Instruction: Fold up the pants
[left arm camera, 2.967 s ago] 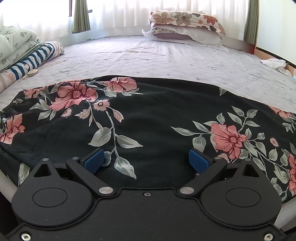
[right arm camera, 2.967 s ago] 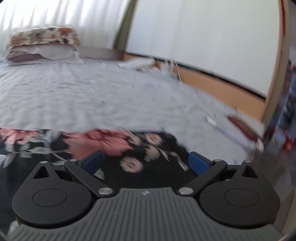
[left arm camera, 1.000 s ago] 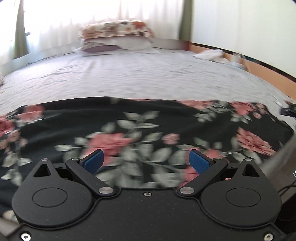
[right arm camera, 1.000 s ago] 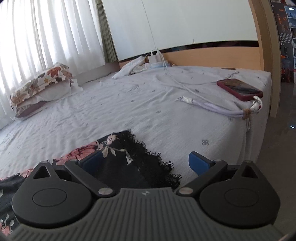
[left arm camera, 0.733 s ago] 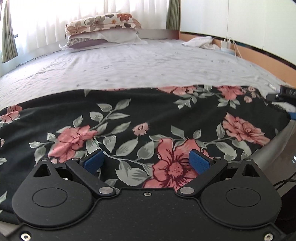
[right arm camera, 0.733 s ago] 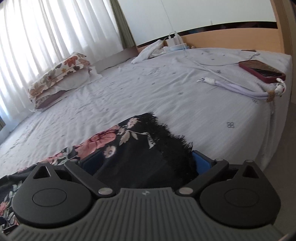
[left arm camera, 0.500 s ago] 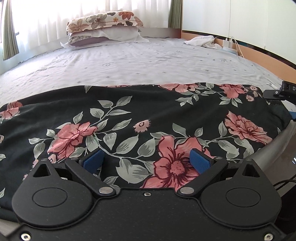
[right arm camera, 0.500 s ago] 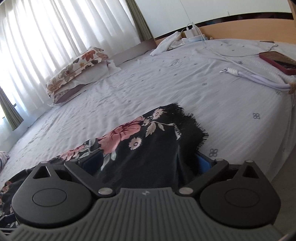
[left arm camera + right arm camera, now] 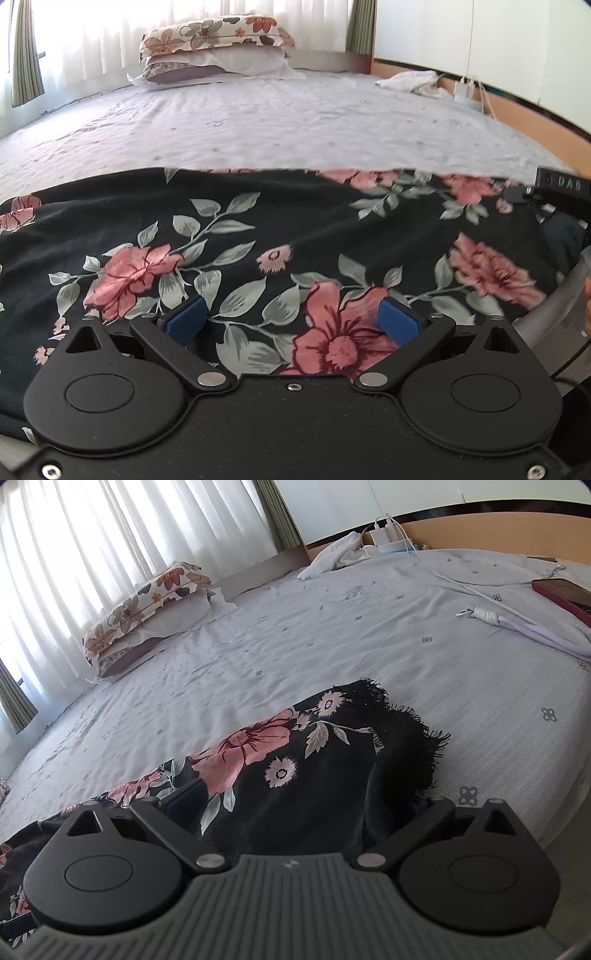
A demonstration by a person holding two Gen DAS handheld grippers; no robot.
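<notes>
Pants [image 9: 280, 229] lie flat across the near edge of the bed [image 9: 295, 125], black with a pink floral print, spread sideways in the left wrist view. Fringed hem end [image 9: 402, 723] sits at the right side of the bed, seen in the right wrist view.

Left gripper [image 9: 291, 319]: fingers spread wide, blue pads [image 9: 186, 319] resting at the fabric surface mid-garment, nothing pinched. Right gripper [image 9: 295, 812]: fingers straddle the hem end, cloth bunched up between them and covering the right pad; they look spread with fabric loaded in the gap, but whether they have begun to clamp can't be told from this angle.

Step in hand, as I judge it: setting up the first fold, right side taking the leg end, left side placed at the middle as the crease or hold-down point. No fold made yet; task is early.

Next move calls for: right fingers pressing shut on both layers of the hem, then a lift and carry across toward the waist side, left holding the cloth down or gripping the near edge so the garment doesn't drag. Fabric looks thin and slippery, and the fringe may escape a shallow pinch.

Clutter well apart from the pants: pillows [image 9: 210, 48] at the far end, phone [image 9: 565, 594] and cable [image 9: 517, 624] on the right side of the bed.
</notes>
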